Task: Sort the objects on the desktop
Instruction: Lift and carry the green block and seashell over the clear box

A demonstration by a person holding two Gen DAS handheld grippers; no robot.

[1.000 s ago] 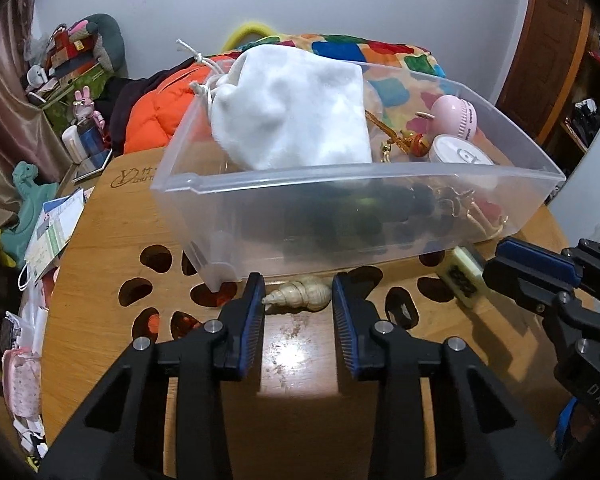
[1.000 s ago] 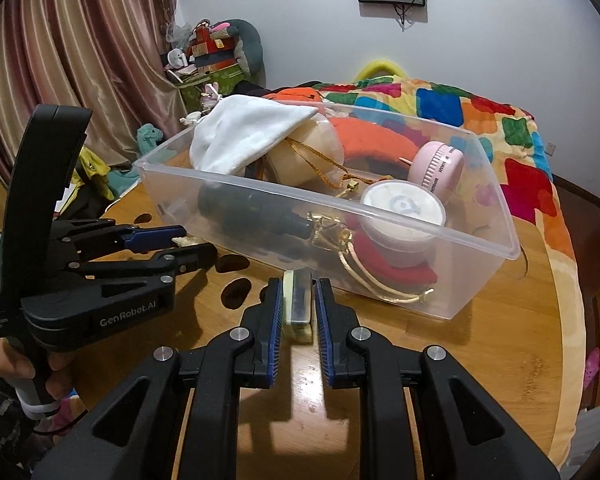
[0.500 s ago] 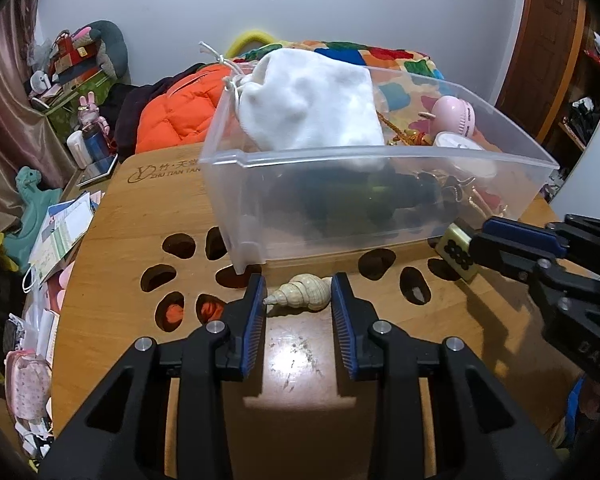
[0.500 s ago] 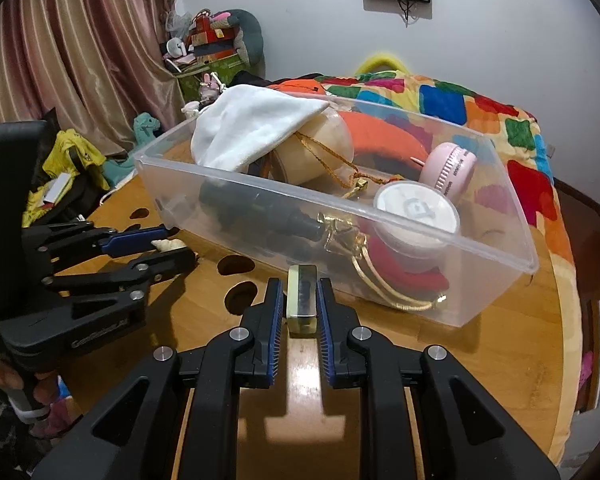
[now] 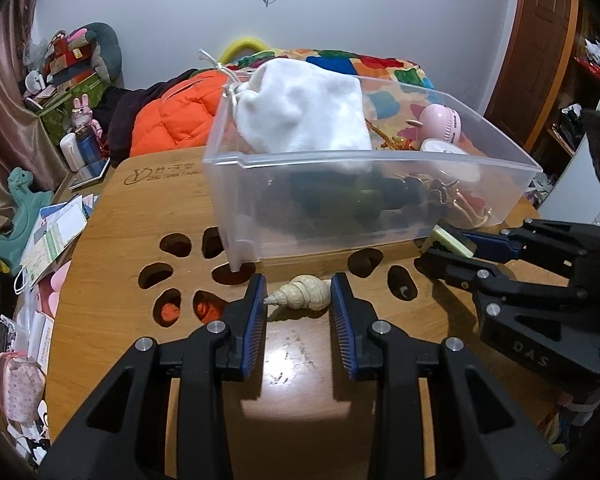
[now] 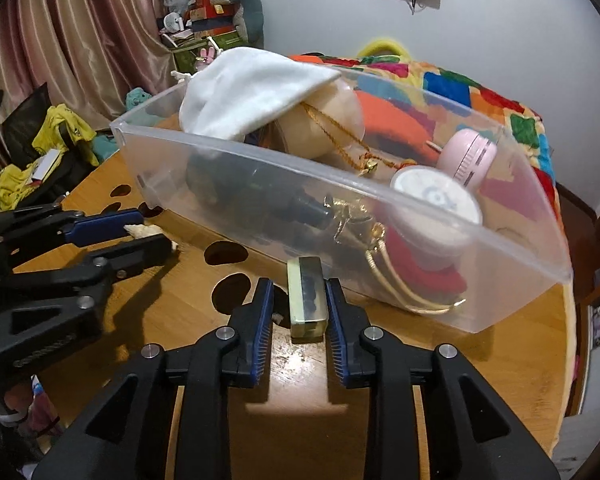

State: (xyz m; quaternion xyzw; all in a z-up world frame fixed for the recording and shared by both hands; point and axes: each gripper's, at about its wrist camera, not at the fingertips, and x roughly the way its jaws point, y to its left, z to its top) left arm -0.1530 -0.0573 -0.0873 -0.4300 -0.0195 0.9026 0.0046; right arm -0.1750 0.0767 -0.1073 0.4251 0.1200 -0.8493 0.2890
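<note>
A cream spiral seashell sits between the fingers of my left gripper, which is shut on it just above the wooden table. My right gripper stands open around a small pale-green block with a dark face; the block leans against the right finger with a gap on its left. The block also shows in the left wrist view. The clear plastic bin stands just beyond both grippers. It holds a white drawstring pouch, a pink round fan, a white round tin and gold chain.
The round table has paw-shaped cut-out holes left of the shell. Papers and pouches lie off the table's left edge. A colourful quilt and an orange jacket lie behind the bin.
Both grippers rose and tilted, so the bin looks lower and farther. The right gripper's jaws have opened from a tight hold on the block. The left still holds the shell.
</note>
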